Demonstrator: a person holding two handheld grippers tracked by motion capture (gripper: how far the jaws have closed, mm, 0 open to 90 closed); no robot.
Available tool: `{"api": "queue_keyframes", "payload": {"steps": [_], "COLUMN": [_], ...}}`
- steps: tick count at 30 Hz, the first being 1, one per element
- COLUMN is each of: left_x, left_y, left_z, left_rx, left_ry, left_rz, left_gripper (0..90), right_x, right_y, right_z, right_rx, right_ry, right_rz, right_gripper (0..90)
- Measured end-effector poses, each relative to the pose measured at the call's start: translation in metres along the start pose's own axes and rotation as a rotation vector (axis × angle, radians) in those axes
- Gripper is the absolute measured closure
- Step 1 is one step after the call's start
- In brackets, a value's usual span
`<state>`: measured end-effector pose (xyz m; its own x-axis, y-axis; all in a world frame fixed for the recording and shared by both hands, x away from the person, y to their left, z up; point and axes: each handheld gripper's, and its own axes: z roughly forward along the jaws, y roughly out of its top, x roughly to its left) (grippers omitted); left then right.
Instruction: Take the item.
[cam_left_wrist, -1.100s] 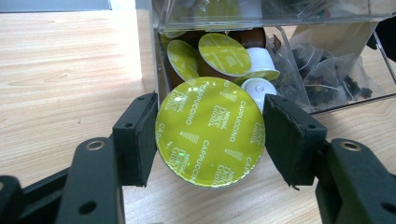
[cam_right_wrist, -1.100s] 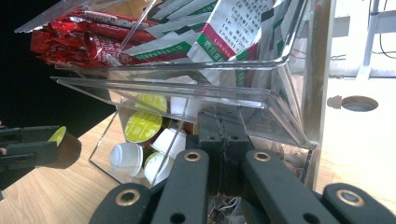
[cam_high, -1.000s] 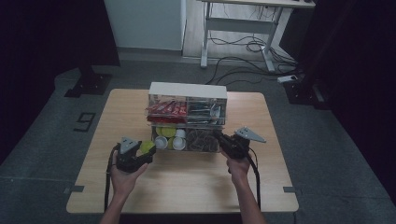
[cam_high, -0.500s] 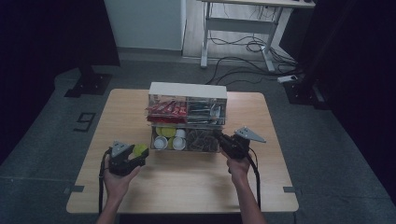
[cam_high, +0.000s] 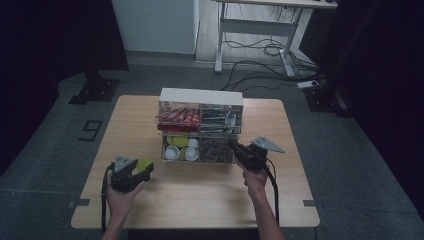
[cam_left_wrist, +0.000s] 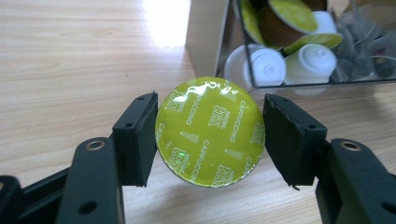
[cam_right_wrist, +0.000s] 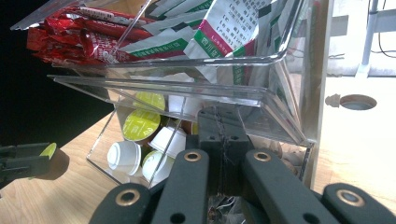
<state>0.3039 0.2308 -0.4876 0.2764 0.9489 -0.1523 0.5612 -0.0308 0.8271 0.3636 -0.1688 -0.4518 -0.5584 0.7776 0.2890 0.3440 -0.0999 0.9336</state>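
Left gripper view: my left gripper (cam_left_wrist: 210, 142) grasps a green cappuccino capsule (cam_left_wrist: 210, 132) by its rim, foil facing the camera, above the tabletop (cam_left_wrist: 70, 56) left of the clear organizer (cam_high: 200, 127). My right gripper (cam_right_wrist: 219, 126), clenched, braces the organizer's lower bin, presumably steadying it.

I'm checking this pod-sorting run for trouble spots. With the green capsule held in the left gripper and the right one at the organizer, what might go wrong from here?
The left gripper pinches the green capsule only at the rim edges of its round lid, so it may slip or twist out. The right gripper, shut, sits against the clear organizer, and a nudge might shift or tip it. The lower bin's white cups lie loosely piled and could spill.
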Motion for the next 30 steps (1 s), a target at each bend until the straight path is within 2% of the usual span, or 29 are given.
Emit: {"api": "queue_keyframes", "payload": {"steps": [8,15,21,30], "left_x": [0.012,0.024,0.026,0.023], "left_y": [-0.011,-0.023,-0.029,-0.029], "left_z": [0.003,0.016,0.023,0.026], "left_rx": [0.028,0.092,0.128,0.125], "left_ry": [0.033,0.063,0.077,0.067], "left_rz": [-0.012,-0.030,-0.023,-0.016], "left_gripper": [38.4,38.4,38.3,38.2], "right_x": [0.000,0.000,0.000,0.000], "right_y": [0.000,0.000,-0.001,-0.001], "right_z": [0.000,0.000,0.000,0.000], "right_rx": [0.000,0.001,0.002,0.004], "right_ry": [-0.001,-0.003,-0.005,-0.005], "right_rz": [-0.001,-0.003,-0.004,-0.005], "right_gripper": [89.2,89.2,89.2,89.2]}}
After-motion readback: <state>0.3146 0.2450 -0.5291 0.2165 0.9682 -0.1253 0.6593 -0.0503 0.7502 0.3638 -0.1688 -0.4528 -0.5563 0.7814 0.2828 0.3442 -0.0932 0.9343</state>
